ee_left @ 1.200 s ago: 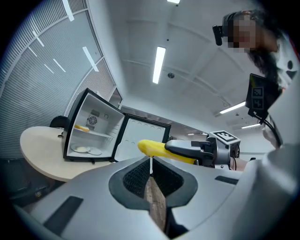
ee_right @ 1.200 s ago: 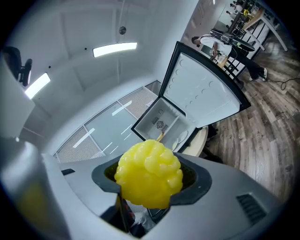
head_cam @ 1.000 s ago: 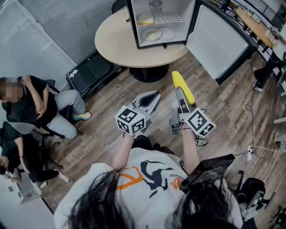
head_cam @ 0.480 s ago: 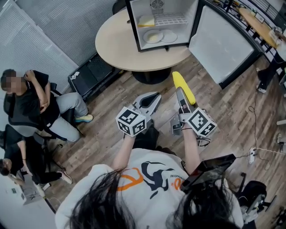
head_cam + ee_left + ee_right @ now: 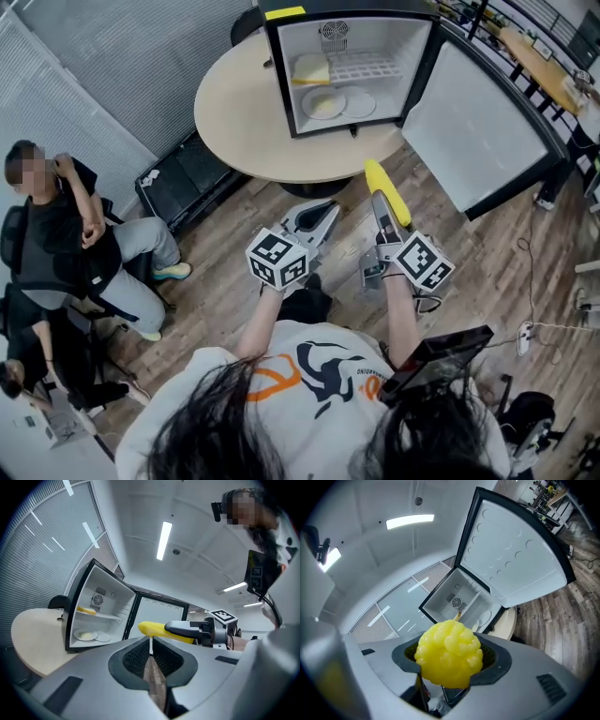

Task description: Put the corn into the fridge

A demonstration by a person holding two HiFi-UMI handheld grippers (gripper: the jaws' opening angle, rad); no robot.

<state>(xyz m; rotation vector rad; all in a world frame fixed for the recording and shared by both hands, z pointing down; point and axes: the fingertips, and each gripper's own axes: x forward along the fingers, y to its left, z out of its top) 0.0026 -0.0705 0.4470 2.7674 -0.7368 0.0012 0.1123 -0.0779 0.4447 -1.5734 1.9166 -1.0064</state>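
A yellow corn cob (image 5: 379, 177) sticks out forward from my right gripper (image 5: 382, 202), which is shut on it; in the right gripper view the corn's (image 5: 449, 654) knobbly end fills the space between the jaws. The small fridge (image 5: 349, 56) stands open on the round table (image 5: 246, 127), ahead of both grippers and some way off. My left gripper (image 5: 328, 210) is shut with nothing in it, level with the right one and to its left. In the left gripper view the corn (image 5: 153, 629) shows beyond the closed jaws.
The fridge door (image 5: 480, 120) hangs wide open to the right. Inside are a yellow block (image 5: 311, 68) on the shelf and two plates (image 5: 337, 102) on the bottom. A seated person (image 5: 66, 230) is at the left, a black case (image 5: 192, 161) by the table, and cables (image 5: 548, 317) on the wood floor.
The fridge and table have come lower and nearer in the head view. Both grippers sit a little closer to the table, poses unchanged, with the corn still held.
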